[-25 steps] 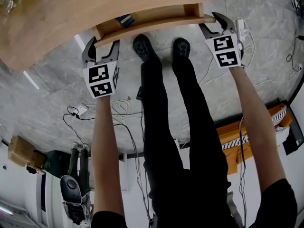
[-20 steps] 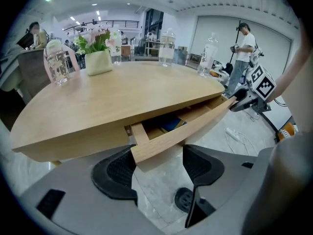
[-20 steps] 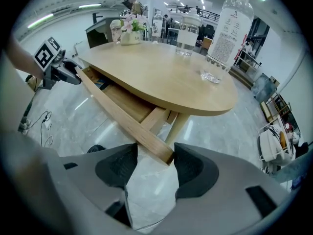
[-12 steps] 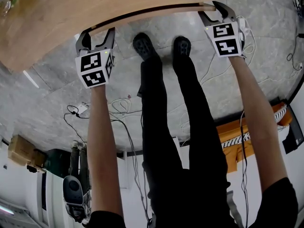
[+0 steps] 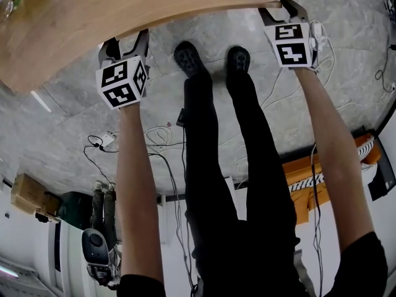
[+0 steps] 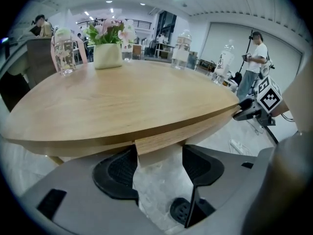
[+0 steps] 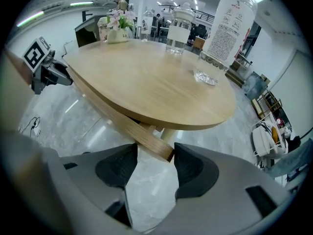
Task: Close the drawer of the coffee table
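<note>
Under the near edge of the coffee table (image 6: 122,102), the almost-shut drawer (image 6: 161,148) is straddled at each end by the left gripper (image 6: 160,155) and right gripper (image 7: 155,150), jaws spread wide and clamped on nothing, seemingly so it is pushed in squarely.

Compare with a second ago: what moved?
The drawer slid in under the table top, so its inside no longer shows. The left gripper and right gripper followed it toward the table. Both stayed open around the drawer's ends; the shoes stayed put.
</note>
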